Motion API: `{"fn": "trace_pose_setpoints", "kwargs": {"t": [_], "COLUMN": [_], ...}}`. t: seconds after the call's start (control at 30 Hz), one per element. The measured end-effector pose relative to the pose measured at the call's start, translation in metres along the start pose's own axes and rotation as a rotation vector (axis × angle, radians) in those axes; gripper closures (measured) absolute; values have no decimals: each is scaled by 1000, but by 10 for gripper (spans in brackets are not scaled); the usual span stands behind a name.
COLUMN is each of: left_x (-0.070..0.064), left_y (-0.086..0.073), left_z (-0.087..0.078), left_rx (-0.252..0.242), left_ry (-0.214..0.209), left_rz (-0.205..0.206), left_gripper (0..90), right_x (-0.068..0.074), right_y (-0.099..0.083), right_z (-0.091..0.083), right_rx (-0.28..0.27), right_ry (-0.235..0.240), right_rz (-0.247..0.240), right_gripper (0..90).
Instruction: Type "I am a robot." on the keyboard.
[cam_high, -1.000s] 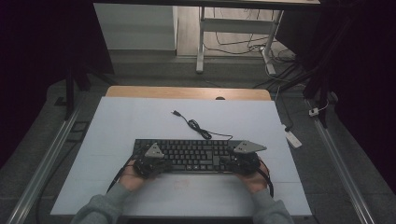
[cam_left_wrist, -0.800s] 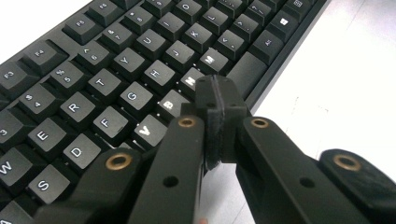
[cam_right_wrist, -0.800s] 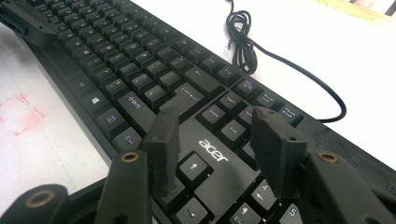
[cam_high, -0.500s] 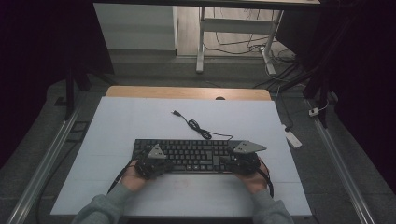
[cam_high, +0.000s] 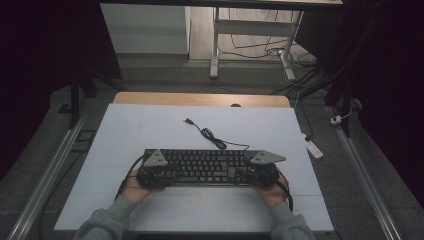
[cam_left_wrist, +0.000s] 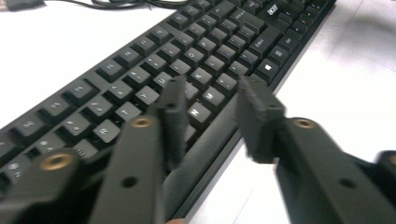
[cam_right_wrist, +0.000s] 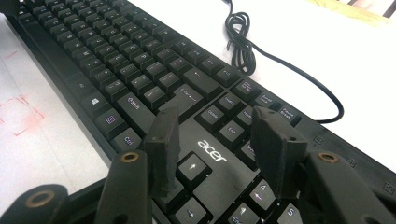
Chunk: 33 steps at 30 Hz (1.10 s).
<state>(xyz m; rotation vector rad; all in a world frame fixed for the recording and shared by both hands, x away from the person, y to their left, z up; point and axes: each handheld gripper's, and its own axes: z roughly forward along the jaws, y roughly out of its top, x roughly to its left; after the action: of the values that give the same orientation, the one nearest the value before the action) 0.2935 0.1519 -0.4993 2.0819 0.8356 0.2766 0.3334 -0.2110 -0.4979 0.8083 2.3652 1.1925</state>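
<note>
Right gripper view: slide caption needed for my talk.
Open right gripper poised over the black keyboard, its coiled cable lying on the white table.

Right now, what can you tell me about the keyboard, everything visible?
The keyboard is black, full-size, matte plastic by its look, with an acer logo near the arrow keys. It lies flat on the white table, long side toward the person. Its black cable trails away, partly bundled. The left gripper and right gripper hover open over its ends.
</note>
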Motion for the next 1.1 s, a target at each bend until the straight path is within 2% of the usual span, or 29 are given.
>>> {"fn": "trace_pose_setpoints", "kwargs": {"t": [0.13,0.23,0.43,0.63,1.1], "left_x": [8,15,27,31,31], "left_y": [-1,-2,-4,-5,-4], "left_z": [-7,-13,-22,-24,-24], "left_rx": [-12,-18,-24,-23,-23], "left_ry": [16,20,48,56,55], "left_rz": [-37,-64,-112,-120,-104], "left_gripper": [498,503,435,416,422], "right_x": [0,-1,0,-1,0], "right_y": [0,0,0,0,0], "right_z": [0,0,0,0,0], "right_rx": [-2,-2,1,5,2], "right_ry": [-1,-1,-1,-2,-6], "right_rz": [-2,1,-4,-5,-8], "right_gripper": [524,523,523,523,518]}}
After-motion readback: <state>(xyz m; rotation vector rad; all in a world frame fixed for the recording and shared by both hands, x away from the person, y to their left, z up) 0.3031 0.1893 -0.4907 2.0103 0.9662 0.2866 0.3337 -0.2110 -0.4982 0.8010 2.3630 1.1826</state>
